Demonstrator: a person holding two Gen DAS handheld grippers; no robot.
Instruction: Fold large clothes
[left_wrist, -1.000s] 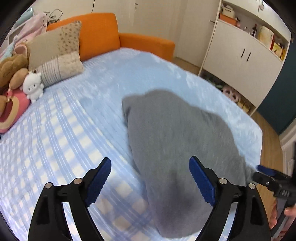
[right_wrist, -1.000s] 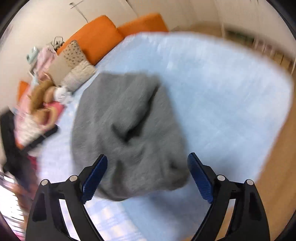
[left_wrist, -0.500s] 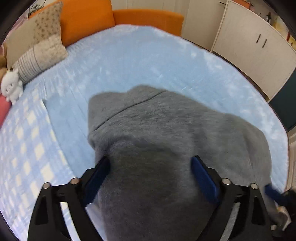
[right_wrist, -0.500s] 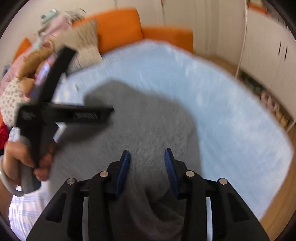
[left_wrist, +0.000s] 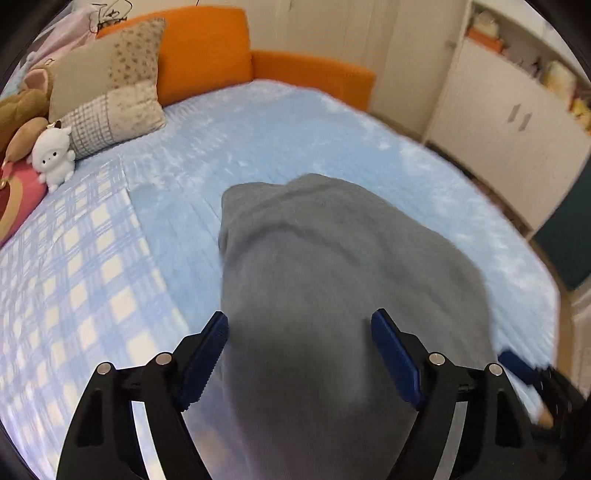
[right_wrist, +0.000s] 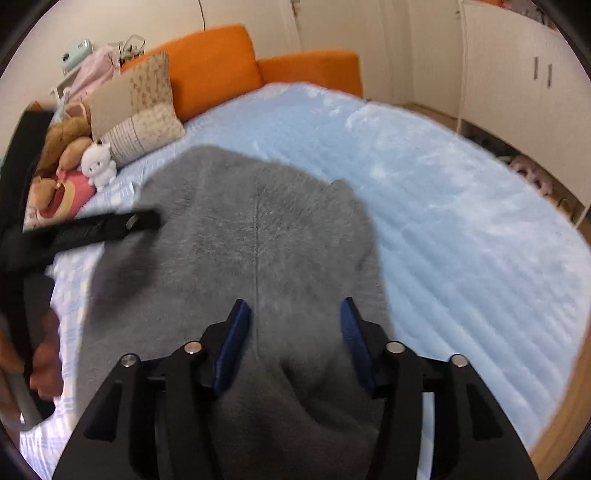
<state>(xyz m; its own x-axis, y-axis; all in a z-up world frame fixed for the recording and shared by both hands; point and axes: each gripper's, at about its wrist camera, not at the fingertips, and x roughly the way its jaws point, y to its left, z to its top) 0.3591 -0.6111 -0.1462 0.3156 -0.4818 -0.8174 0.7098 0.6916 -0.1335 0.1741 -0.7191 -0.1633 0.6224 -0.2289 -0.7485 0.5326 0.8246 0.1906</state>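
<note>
Left tongs (left_wrist: 299, 354) stand spread wide over the grey garment (left_wrist: 332, 295), gripping nothing. Right tongs (right_wrist: 295, 332) sit half-closed with grey fabric bunched between them, perhaps pinched; blur hides contact. The garment lies on the blue bed (right_wrist: 461, 221), near pillows (left_wrist: 107, 92).

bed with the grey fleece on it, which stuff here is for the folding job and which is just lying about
For the job: fuzzy grey fleece garment; left gripper; right gripper.

Lying about: white plush toy; beige patterned pillows; brown stuffed bear.
</note>
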